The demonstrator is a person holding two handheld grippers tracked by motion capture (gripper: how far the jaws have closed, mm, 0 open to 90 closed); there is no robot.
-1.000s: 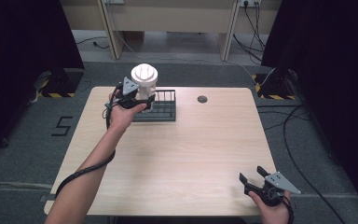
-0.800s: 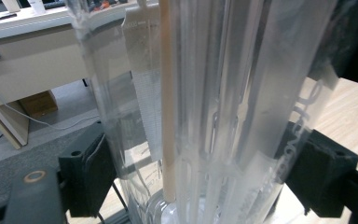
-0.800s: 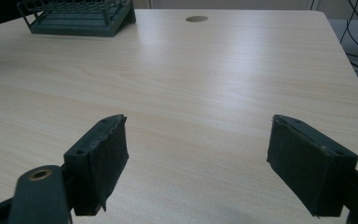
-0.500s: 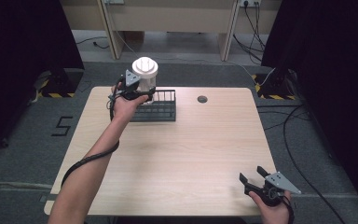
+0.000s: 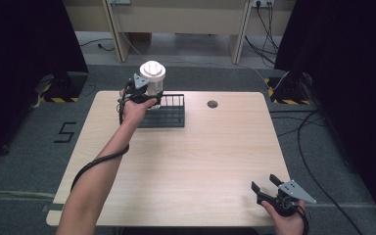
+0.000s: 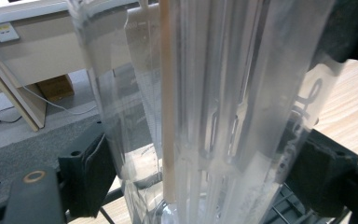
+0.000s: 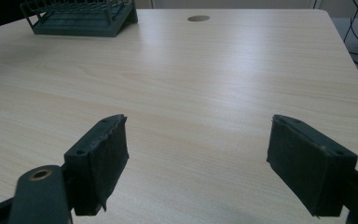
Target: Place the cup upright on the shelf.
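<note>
Lifted a little higher than a second ago, the clear plastic jar (image 5: 152, 84) now hangs above the dark wire rack (image 5: 169, 111) at the far left of the table (image 5: 191, 161), up toward eleven o'clock from the table's middle. My left gripper (image 5: 146, 93) is clamped on the jar's side, and the white lid (image 5: 152, 70) on top faces up, so the jar stands close to upright. In the left gripper view the jar's ribbed transparent wall (image 6: 214, 107) sits between my two black jaws, which press on it from either side; a bit of the rack's wire shows below it, at about five o'clock in that view. I cannot tell whether the jar's bottom touches the rack or just clears it.

My right gripper (image 5: 268, 188) has kept its place at the near right corner of the table, around five o'clock, with my hand (image 5: 286, 220) behind it. Its jaws are spread wide with nothing between them, only bare wood under them in the right gripper view. From there the rack (image 7: 81, 16) lies far off at eleven o'clock, and a small round hole (image 7: 198, 18) in the tabletop sits at twelve.
</note>
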